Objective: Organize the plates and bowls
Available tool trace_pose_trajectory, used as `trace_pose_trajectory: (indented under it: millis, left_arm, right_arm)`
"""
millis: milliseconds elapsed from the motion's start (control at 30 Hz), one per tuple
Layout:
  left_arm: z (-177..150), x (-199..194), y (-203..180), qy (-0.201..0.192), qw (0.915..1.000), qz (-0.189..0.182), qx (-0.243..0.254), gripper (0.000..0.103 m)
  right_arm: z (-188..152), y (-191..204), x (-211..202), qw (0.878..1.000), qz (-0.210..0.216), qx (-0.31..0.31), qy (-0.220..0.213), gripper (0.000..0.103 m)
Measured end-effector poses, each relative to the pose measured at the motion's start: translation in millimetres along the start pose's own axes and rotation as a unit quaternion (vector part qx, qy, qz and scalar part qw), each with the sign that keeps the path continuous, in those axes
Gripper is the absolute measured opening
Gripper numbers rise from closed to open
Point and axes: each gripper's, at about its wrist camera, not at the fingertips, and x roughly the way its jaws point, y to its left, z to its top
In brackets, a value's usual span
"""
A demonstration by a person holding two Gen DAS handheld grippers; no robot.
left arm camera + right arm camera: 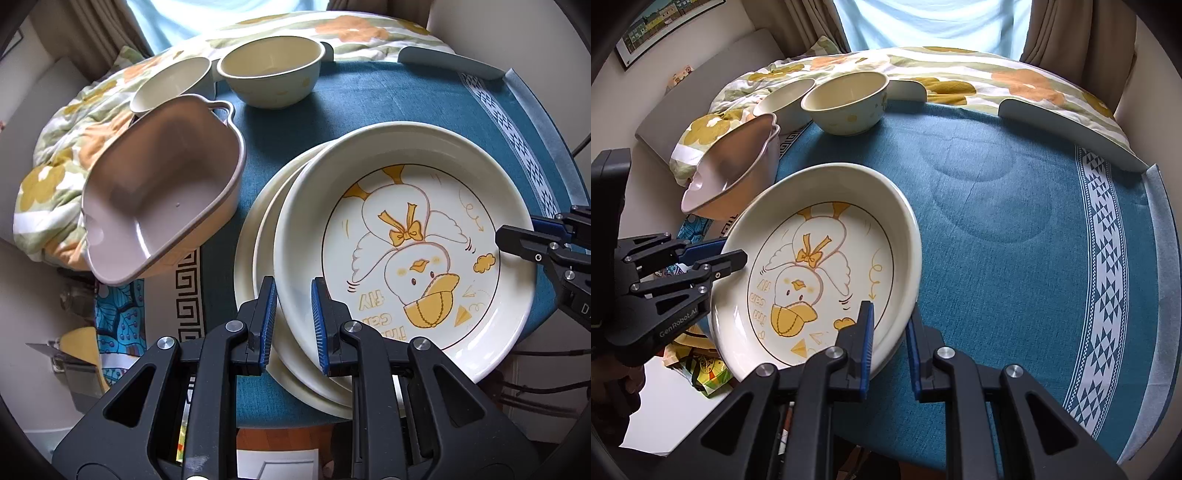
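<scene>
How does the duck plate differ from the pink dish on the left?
The duck plate is round, shallow and cream, with a yellow duck drawing; the pink dish is deeper, roughly rectangular, plain, with a small handle. The duck plate sits on a stack of plates with both grippers at its rim; the pink dish is tilted at the table's edge, with no gripper at it. Both are empty.

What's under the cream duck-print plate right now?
In the left wrist view, the cream duck-print plate sits over another plain cream plate, whose left rim shows. Its centre is covered, as is any dish beneath. Both rest on the teal tablecloth.
</scene>
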Motion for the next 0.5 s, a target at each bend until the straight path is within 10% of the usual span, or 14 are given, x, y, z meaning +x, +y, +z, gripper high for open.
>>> trace_pose_trajectory:
  millis: [500]
  left_arm:
    - [-1.3, -1.6, -1.4, 0.015, 0.9998, 0.008, -0.011, 0.016]
  right_arm:
    - [3.8, 3.6, 4.1, 1.000, -0.008, -0.018, 0.001, 0.015]
